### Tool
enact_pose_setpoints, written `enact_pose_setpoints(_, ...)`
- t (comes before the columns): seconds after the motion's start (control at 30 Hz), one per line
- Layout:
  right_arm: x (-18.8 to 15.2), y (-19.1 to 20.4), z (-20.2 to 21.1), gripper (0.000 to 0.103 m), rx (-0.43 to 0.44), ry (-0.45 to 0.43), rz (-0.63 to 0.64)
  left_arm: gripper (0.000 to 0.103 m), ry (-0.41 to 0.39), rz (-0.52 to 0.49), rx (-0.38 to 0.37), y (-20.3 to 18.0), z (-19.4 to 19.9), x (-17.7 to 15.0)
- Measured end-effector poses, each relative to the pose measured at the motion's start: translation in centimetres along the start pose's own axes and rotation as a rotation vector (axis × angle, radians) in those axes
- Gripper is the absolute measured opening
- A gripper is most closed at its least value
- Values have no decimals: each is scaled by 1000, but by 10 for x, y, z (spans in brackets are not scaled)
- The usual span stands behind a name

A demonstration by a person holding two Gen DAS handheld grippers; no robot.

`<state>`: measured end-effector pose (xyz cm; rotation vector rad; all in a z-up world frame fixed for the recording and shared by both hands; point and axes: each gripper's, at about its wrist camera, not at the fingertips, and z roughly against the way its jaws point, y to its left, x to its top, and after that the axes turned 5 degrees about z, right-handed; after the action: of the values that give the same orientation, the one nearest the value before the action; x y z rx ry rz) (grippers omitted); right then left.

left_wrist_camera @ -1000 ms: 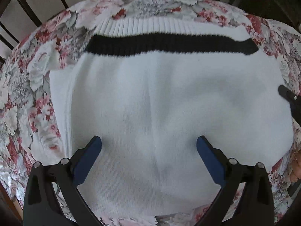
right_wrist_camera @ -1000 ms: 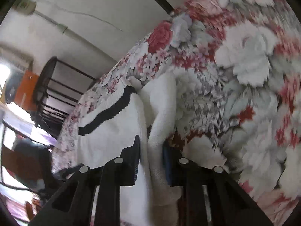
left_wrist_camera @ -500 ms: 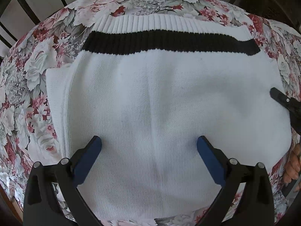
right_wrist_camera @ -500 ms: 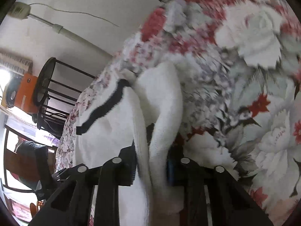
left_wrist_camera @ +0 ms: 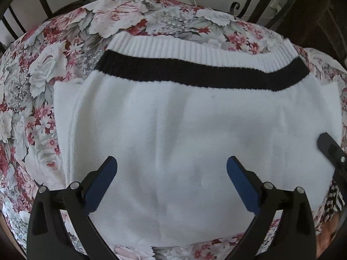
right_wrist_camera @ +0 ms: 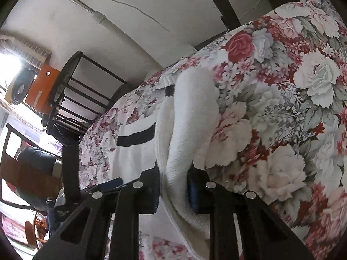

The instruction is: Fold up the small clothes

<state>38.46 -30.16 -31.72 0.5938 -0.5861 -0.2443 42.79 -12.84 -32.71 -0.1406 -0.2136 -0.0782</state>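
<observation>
Right wrist view: right gripper (right_wrist_camera: 173, 191) tilted, clamping the white sweater (right_wrist_camera: 186, 143); left gripper (left_wrist_camera: 171, 173) hovers, fingers apart.

Nothing to read from where I'm holding these. The white knit sweater with the black stripe (left_wrist_camera: 195, 130) ahead of my left gripper carries no label or print that I can see, and the floral bedsheet (left_wrist_camera: 43, 75) under it is pattern only. Off to the far left of my right gripper there's an orange box (right_wrist_camera: 41, 91) with a pale mark on it, too small and blurred for me to make out.
</observation>
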Motion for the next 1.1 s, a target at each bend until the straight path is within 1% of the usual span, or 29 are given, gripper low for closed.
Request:
enact_pose_setpoints(0.17, 4, 23, 3, 22, 39, -8, -35, 98, 5, -24, 11, -11, -1, 2)
enact_pose_setpoints(0.33, 5, 49, 2, 22, 80, -7, -38, 98, -6, 3, -16, 0, 5, 9)
enact_pose_setpoints(0.37, 5, 53, 1, 22, 84, -5, -36, 98, -11, 9, -18, 0, 8, 6)
enact_pose_setpoints(0.5, 5, 75, -5, 22, 100, -1, -31, 98, -38, 43, -16, 23, 21, 10)
enact_pose_setpoints(0.63, 4, 95, -13, 22, 124, 0, -31, 98, -57, 109, -45, 52, 31, 14)
enact_pose_setpoints(0.73, 4, 112, -23, 22, 141, 7, -28, 98, -91, 124, -22, 72, 42, 14)
enact_pose_setpoints(0.83, 1, 128, -38, 22, 157, 30, -29, 98, -106, 133, 0, 86, 47, 11)
enact_pose_setpoints(1.0, -7, 152, -68, 22, 154, 82, -3, 98, -97, 156, 17, 122, 41, 4)
enact_pose_setpoints(1.1, -15, 161, -89, 22, 129, 112, 14, 98, -77, 151, 42, 135, 33, 0)
